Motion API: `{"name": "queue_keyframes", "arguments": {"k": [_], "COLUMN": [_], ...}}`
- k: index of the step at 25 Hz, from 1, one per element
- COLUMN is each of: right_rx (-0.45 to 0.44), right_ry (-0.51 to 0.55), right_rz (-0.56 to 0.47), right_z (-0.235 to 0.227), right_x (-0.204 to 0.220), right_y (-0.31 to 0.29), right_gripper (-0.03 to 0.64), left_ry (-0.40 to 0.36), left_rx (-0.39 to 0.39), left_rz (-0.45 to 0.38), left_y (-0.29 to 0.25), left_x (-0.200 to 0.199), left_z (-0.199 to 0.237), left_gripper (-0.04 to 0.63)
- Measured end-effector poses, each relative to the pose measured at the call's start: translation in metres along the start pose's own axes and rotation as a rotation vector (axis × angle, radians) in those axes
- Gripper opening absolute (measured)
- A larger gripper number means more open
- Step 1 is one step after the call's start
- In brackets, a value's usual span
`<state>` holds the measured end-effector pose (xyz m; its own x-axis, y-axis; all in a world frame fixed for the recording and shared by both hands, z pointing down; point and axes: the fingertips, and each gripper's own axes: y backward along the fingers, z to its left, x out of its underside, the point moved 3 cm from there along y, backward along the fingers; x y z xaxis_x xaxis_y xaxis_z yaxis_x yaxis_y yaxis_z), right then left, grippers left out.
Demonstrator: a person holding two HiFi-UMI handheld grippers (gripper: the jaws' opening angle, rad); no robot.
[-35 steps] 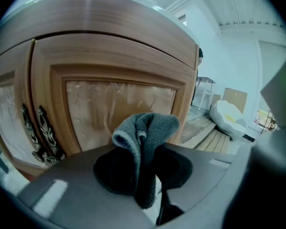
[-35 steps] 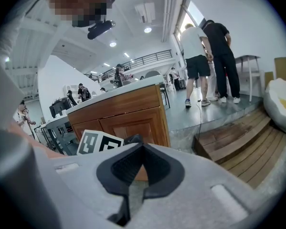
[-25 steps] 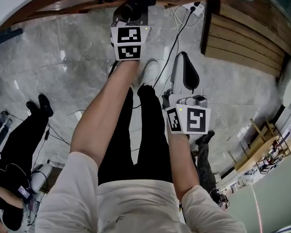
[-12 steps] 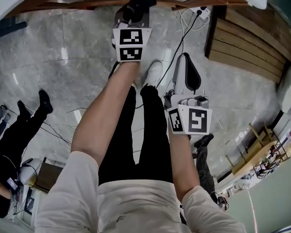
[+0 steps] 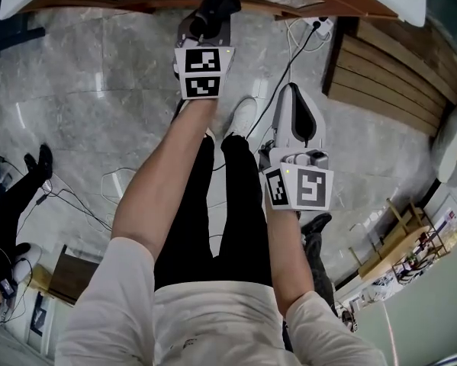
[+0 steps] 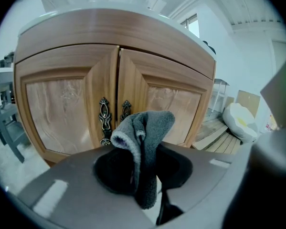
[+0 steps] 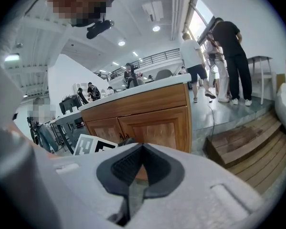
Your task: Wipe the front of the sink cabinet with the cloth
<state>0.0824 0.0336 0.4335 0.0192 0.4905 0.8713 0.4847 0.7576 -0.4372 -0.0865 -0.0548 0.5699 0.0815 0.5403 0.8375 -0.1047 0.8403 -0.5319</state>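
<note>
left gripper (image 6: 142, 173) clamped on grey cloth (image 6: 147, 128), sink cabinet (image 6: 61, 104) at 12 o'clock. right gripper (image 7: 139, 173) at its 4 o'clock, jaws together, empty.

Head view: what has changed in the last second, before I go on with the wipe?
Only the bystander's legs at left moved farther toward the picture's edge. The left gripper stayed in front of the cabinet, claw shut on the cloth; the right gripper stayed low, shut and empty.

The cloth (image 6: 150, 128) in the left claw (image 6: 143, 173) lies close before the sink cabinet (image 6: 61, 104).
</note>
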Motion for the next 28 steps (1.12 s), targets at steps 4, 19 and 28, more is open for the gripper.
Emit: {"name": "queue_keyframes", "arguments": {"k": [4, 19, 28], "right_rx": [-0.018, -0.054, -0.062], "right_ry": [0.012, 0.037, 0.050], "right_rz": [0.000, 0.017, 0.022], "right_z": [0.012, 0.039, 0.055], "right_x": [-0.002, 0.001, -0.001], "right_y": [-0.004, -0.014, -0.019], "right_gripper": [-0.005, -0.005, -0.005], "left_ry": [-0.006, 0.028, 0.045], "left_rx": [-0.005, -0.040, -0.026], "left_rz": [-0.002, -0.011, -0.016], "left_y": [0.005, 0.018, 0.023], "left_x": [-0.001, -0.004, -0.005], "left_z": [0.011, 0.050, 0.065], "left_gripper": [0.075, 0.075, 0.075]}}
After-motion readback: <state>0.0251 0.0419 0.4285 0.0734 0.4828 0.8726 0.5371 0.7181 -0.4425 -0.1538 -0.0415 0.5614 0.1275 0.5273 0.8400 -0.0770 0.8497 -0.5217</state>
